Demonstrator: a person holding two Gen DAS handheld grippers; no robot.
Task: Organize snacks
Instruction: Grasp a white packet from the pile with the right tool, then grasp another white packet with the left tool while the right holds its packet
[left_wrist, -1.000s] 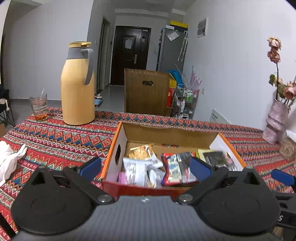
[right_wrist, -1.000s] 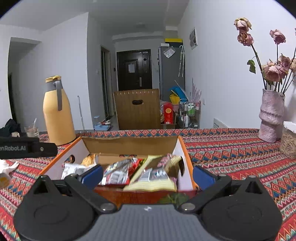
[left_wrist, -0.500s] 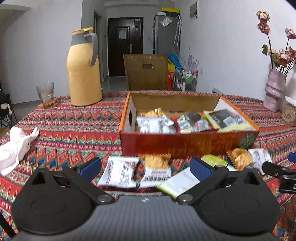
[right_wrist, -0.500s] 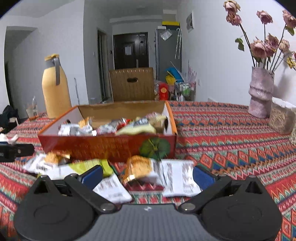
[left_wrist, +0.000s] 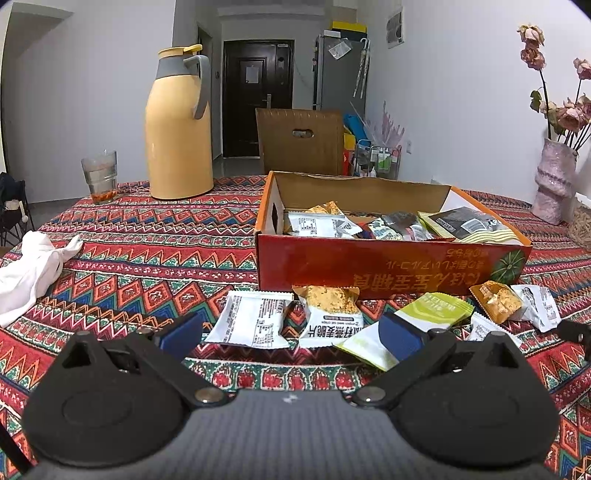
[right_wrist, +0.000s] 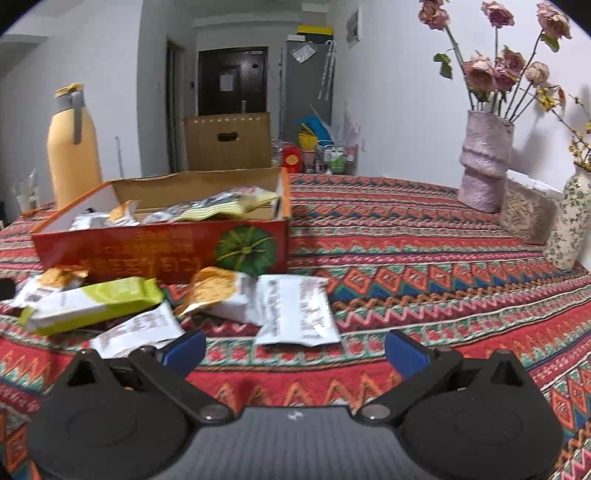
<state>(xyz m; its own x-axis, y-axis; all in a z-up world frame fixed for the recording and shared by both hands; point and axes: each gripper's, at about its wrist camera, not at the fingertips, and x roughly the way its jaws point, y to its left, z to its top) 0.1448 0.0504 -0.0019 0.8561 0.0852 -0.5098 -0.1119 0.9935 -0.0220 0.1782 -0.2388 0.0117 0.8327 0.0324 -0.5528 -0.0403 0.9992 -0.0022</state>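
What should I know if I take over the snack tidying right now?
Left gripper: open, empty, low over the loose packets.
Right gripper: open, empty, near the white packet.
The orange box already holds several snacks.
Still on the tablecloth in front of it: the green packet, the oat crisp packet and a few white ones.
Left to do: put those in the box.

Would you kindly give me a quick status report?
Left gripper and right gripper open, empty. Snack packets loose before the orange box. Nothing blocking.
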